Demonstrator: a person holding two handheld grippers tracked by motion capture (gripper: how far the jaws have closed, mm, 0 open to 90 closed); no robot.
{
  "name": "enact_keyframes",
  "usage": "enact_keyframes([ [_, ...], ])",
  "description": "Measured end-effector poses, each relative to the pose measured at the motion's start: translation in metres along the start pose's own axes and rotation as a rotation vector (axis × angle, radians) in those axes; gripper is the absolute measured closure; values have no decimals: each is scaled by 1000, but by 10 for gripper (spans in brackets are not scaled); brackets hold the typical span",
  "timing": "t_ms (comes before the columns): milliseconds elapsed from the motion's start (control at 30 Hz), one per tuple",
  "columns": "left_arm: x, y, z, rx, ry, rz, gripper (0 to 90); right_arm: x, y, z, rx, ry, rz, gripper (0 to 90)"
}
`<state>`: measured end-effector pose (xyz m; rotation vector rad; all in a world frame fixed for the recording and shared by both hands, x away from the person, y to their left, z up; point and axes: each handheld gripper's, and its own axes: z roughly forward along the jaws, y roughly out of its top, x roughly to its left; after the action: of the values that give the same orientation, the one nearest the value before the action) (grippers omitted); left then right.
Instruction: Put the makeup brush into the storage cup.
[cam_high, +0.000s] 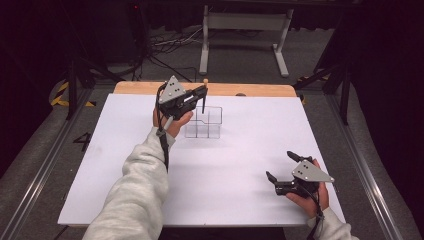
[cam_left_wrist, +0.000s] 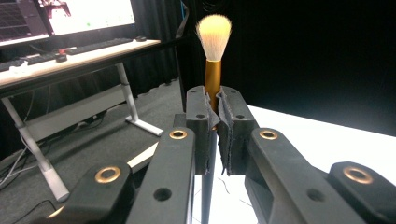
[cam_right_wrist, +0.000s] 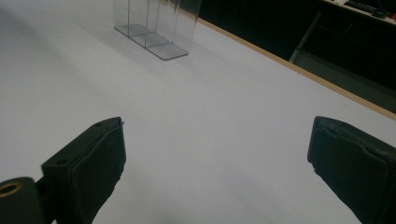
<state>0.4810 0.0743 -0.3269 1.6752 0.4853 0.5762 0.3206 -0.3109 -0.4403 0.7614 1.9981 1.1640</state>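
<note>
Left tool (cam_high: 202, 96) pinching a makeup brush with gold ferrule, cream bristles and dark handle (cam_high: 204, 95) upright over a clear plastic compartmented organizer (cam_high: 204, 122), upper centre of the high view.
Likely risks: the handle tip catches a thin divider wall and tips the light organizer, or the brush twists between the pads. Right tool (cam_high: 282, 164), jaws spread and holding nothing, rests at lower right on the white tabletop (cam_high: 240, 165), too far to steady it.
</note>
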Motion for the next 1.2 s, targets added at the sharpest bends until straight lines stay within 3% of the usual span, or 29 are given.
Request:
enact_keyframes([
  [500,8,-16,32,83,24,-17,835,-1,-1,1,-2,15,9,51],
  [833,10,-33,35,121,23,-31,834,-1,-2,1,0,17,9,52],
  [1200,8,-49,27,141,21,-34,834,0,-2,3,8,20,3,54],
])
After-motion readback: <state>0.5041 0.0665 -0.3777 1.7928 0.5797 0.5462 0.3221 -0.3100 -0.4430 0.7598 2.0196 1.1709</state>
